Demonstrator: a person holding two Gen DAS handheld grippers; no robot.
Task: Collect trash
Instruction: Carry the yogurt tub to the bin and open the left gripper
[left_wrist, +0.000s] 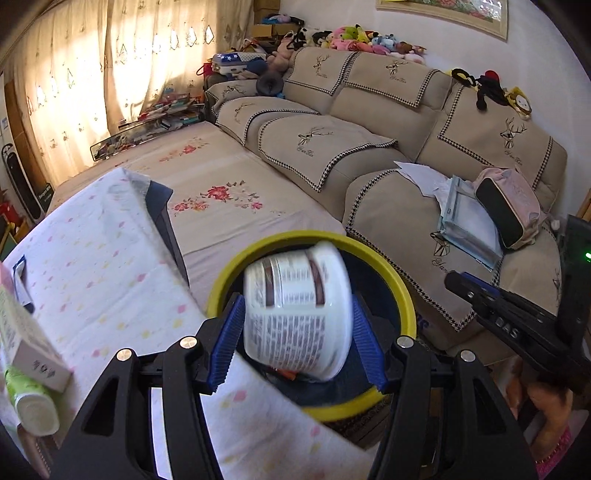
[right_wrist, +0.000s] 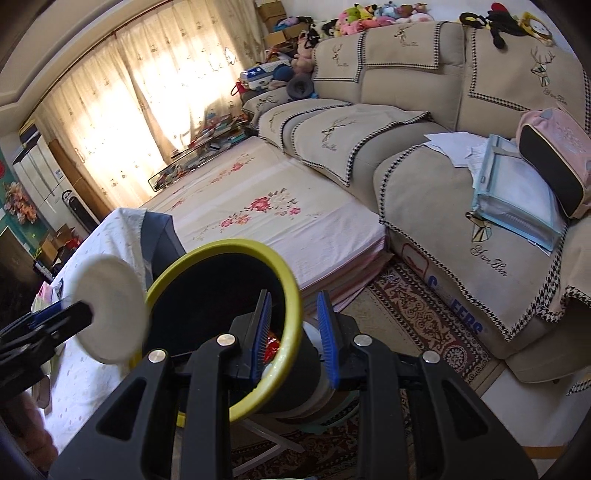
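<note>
Room: sofa, floral mattress, cloth-covered table.
Left gripper: straddled white cup over bin; we could not tell contact.
Right gripper: pinched bin rim.
Right view only: rug.

Both cameras ride just behind their own black fingers with blue ribbed pads, looking forward and steeply down. The left wrist view sits close above the round yellow-rimmed black bin, with the white dotted tabletop at its left and the other gripper at the right edge. The right wrist view looks from beside that bin, equally near. Both share the bin, the beige sofa, the flowered mattress and the sunlit curtains.
</note>
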